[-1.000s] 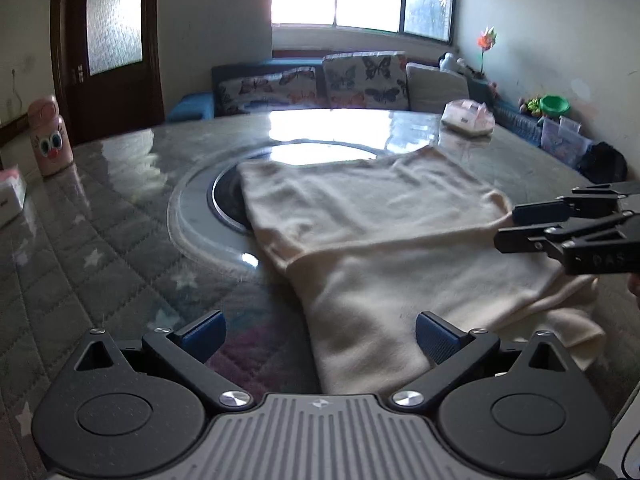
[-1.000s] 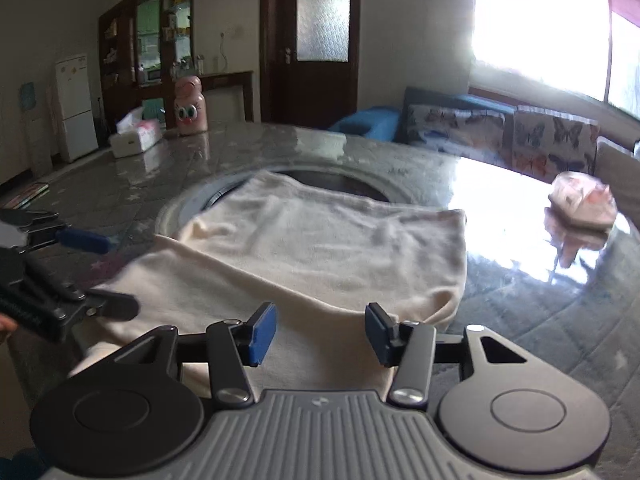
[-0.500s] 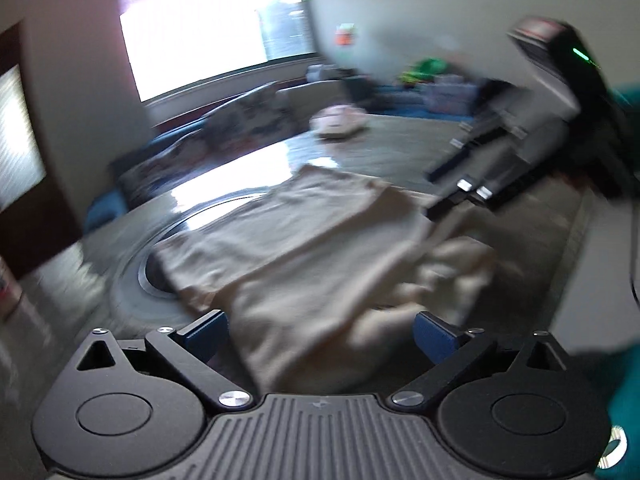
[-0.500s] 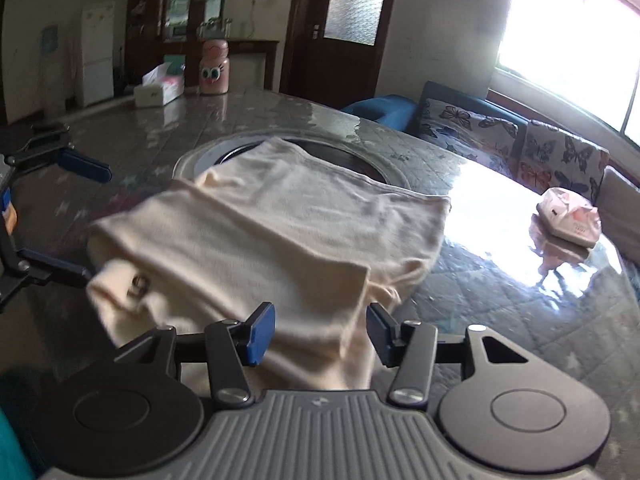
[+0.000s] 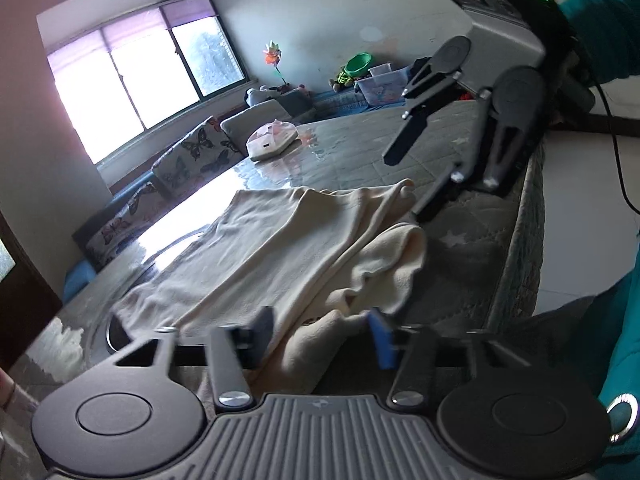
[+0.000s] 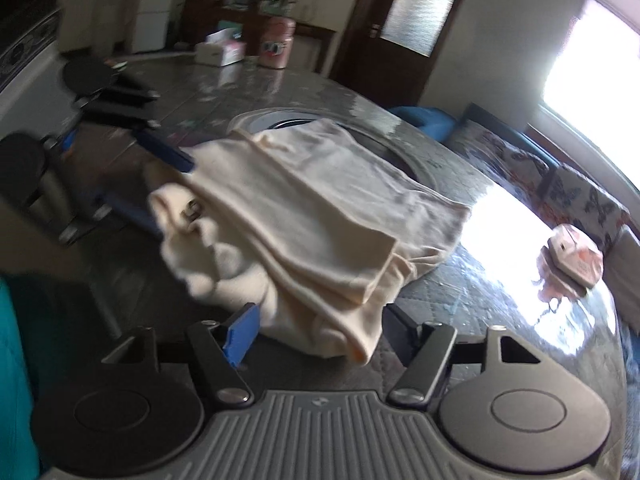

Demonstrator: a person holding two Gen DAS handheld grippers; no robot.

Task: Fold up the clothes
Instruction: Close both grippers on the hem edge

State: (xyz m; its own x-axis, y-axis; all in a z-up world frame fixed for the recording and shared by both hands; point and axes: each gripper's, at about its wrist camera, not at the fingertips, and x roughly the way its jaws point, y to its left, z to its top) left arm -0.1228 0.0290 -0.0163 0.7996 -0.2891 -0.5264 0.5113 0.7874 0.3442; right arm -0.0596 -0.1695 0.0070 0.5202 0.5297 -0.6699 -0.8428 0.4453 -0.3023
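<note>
A cream garment (image 5: 280,248) lies partly folded on the round glass-topped table (image 5: 360,148), bunched at its near corner. My left gripper (image 5: 320,336) is open, its jaws either side of a near corner of the cloth. My right gripper (image 6: 316,332) is open, its jaws astride the opposite folded edge of the garment (image 6: 312,216). The right gripper shows in the left wrist view (image 5: 416,184), open beside the cloth's far edge. The left gripper shows in the right wrist view (image 6: 156,184), open at the cloth's bunched end.
A pink-and-white pouch (image 5: 272,142) lies on the table's far side. A tissue box (image 6: 220,50) and a pink canister (image 6: 276,42) stand at the table's far edge. A sofa with butterfly cushions (image 5: 192,156) is behind. The table edge (image 5: 524,240) is near.
Both grippers swung around to opposite ends of the garment and came down close to it. The left gripper's jaws narrowed. The cloth's near corner is more bunched than before.
</note>
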